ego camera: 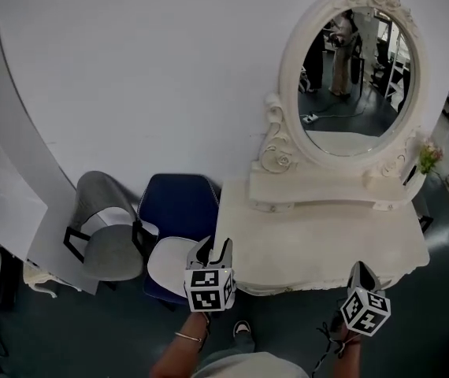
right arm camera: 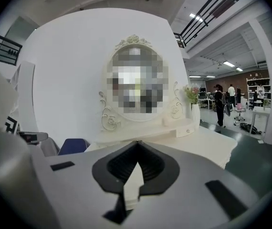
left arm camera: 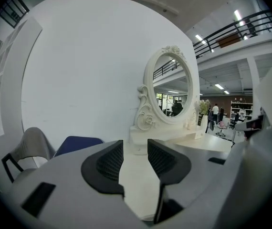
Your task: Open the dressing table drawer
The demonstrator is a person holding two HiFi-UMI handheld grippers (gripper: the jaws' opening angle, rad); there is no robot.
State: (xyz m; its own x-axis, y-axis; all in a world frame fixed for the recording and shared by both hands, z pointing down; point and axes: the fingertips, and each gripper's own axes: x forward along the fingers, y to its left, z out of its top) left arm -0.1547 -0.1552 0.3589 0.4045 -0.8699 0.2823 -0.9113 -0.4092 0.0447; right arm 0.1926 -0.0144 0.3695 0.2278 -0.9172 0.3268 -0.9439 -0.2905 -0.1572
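Observation:
A white dressing table (ego camera: 319,242) with an oval carved mirror (ego camera: 357,77) stands against the white wall. Under the mirror runs a raised shelf (ego camera: 327,189). In the right gripper view a small knobbed drawer (right arm camera: 187,130) sits shut at the shelf's right end. The table's front face is hidden in every view. My left gripper (ego camera: 215,246) hovers at the table's near left corner, open and empty, aimed along the tabletop (left arm camera: 136,173). My right gripper (ego camera: 361,268) is in front of the table's near edge, shut with nothing between its tips (right arm camera: 137,142).
A navy chair (ego camera: 179,203), a grey chair (ego camera: 106,239) and a white seat (ego camera: 169,262) crowd the floor left of the table. A curved white panel (ego camera: 20,179) stands further left. A flower vase (ego camera: 428,160) sits at the table's far right. People (right arm camera: 220,104) stand in the hall beyond.

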